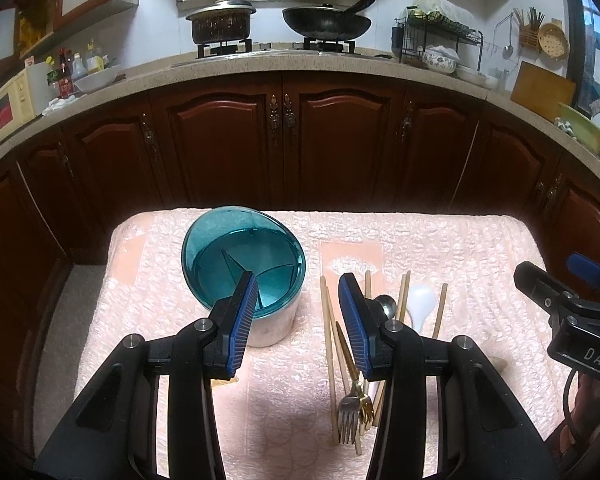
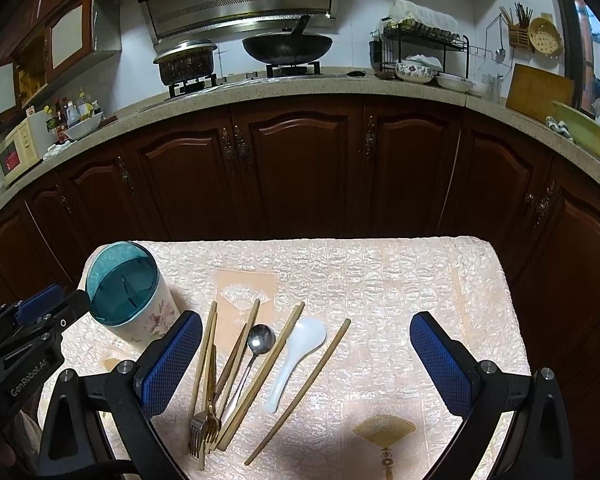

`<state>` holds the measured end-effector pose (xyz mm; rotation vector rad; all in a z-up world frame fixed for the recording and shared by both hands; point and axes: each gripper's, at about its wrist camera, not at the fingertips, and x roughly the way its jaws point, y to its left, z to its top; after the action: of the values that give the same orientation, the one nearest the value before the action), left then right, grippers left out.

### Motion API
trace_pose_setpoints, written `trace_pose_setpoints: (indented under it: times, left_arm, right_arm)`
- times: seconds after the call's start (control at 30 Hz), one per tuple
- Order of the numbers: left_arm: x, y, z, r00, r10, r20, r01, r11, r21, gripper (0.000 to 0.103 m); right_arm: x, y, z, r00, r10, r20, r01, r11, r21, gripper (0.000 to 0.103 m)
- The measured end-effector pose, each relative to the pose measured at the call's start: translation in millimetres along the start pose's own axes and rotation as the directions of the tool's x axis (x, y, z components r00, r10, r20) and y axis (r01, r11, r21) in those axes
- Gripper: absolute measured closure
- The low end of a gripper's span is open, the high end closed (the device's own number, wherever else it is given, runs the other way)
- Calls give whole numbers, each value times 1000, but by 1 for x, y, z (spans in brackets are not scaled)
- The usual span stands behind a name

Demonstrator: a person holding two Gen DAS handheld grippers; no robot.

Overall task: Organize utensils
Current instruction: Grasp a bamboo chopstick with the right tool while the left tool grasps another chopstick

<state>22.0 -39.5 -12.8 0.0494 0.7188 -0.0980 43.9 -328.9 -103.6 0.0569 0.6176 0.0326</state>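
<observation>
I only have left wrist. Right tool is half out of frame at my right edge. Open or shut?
Observer: Open. Right tool has its jaws wide apart with nothing between the pads.
Operator: My right finger blocks the pile. What's behind it?
Observer: A metal spoon lies complete among the chopsticks, bowl away from the camera.
Operator: Anything right of the white spoon?
Observer: Past the white spoon, one single chopstick lies apart from the rest. The utensil holder stands upright, left of the pile.
</observation>
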Motion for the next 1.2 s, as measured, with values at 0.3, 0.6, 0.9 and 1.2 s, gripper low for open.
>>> trace_pose_setpoints:
  times: [0.3, 0.6, 0.9, 1.2]
  left_arm:
    - [12, 1, -6, 999, -12, -30, 12, 1000, -10, 62]
    - [55, 16, -41, 977, -135, -165, 119, 988, -103, 62]
    - [119, -1, -72, 948, -190, -255, 161, 979, -128, 67]
    - [164, -6, -78, 932, -161, -323, 121, 983, -140, 81]
  right_arm:
    - [14, -4, -4, 999, -6, -31, 6, 1000, -2, 0]
    - [63, -27, -26, 987, 49, -155, -48, 999, 14, 0]
    - [137, -52, -60, 926, 203, -318, -179, 978, 104, 53]
    - [199, -68, -67, 869, 310, -386, -229, 943, 240, 76]
